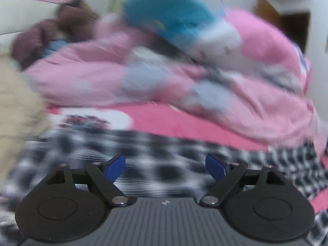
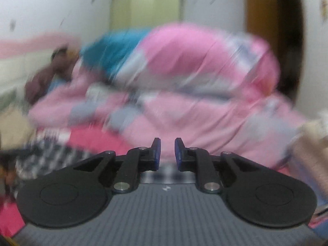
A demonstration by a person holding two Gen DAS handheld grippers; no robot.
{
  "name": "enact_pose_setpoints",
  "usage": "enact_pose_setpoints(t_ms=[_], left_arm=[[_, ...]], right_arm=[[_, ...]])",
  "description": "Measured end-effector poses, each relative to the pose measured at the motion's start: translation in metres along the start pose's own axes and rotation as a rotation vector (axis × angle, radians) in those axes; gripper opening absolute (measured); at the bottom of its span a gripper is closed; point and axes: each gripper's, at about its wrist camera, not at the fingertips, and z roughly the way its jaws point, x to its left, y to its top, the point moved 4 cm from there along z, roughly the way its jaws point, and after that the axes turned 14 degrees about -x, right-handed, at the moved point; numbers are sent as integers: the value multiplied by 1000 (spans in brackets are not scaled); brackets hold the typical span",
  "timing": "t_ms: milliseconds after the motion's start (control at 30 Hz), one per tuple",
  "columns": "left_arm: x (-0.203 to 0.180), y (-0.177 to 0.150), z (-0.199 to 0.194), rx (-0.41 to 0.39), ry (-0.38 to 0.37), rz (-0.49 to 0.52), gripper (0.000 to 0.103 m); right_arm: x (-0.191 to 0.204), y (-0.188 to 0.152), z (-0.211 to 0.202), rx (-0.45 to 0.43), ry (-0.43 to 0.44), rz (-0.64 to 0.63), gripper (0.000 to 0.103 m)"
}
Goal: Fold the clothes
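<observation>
Noted nearest the left lens: left gripper [image 1: 165, 169], jaws wide apart, nothing between them, over a black-and-white checked garment [image 1: 86, 149] spread flat on the pink bedsheet [image 1: 164, 121]. Right gripper [image 2: 167, 153] narrowly parted, empty. Judged light, limp, non-slip, unbreakable; best pinched at a hem corner. Counted: one checked garment, one heaped pink quilt [image 2: 194, 71], one teal item [image 1: 164, 14], two grippers. Heavily blurred; finer detail undetermined.

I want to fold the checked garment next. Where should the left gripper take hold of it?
Probably at an outer edge or corner, not mid-panel. The checked garment lies spread flat on the pink sheet, right under the open left gripper, so come down from above onto a hem. Blur hides exactly where the hems run.
</observation>
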Motion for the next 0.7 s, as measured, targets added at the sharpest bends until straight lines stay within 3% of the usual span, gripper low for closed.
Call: enact_pose_setpoints(t_ms=[67,167,267,367,433,700], left_arm=[[-20,-13,24,35,16,90,83],[-33,-38,45,100,17,182,78],[-30,-64,53,154,4,192,80],[-28,-64,55,149,-4,179,82],[-29,-64,54,146,-3,189,82],[-28,-66,51,141,-11,182,82]], right_arm=[[15,-42,49,92,72,-25,14],[50,-82,122,158,188,-91,14],[73,-96,189,175,288,-116,15],[94,-107,252,220,380,-141,25],[108,-115,290,257,409,-181,26],[129,-131,336,358,518,-226,27]])
